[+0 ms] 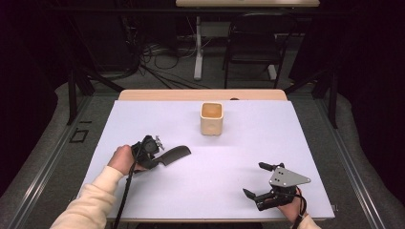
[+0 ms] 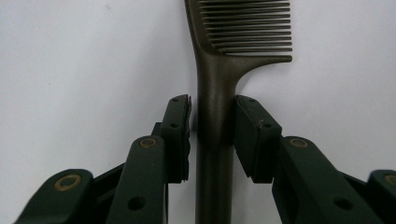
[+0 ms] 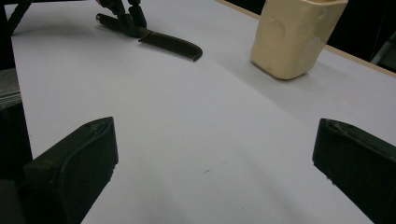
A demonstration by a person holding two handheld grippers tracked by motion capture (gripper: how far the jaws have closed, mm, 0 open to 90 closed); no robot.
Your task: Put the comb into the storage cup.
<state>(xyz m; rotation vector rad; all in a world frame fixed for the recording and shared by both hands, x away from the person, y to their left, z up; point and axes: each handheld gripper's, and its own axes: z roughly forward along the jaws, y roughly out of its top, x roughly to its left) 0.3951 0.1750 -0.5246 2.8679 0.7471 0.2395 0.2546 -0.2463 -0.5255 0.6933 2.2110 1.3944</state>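
Gripping the comb by its handle

High view: the left gripper, lower left, clamps the comb low on the white table; a cream cup stands upper centre.

Left gripper view: both pads squeeze the handle for a steady lift.

Right gripper view: the right gripper waits with its jaws spread wide, holding nothing.

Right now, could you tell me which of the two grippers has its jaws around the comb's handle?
The left gripper: its jaws sit on either side of the dark comb handle. The right gripper hangs wide open with nothing in it.
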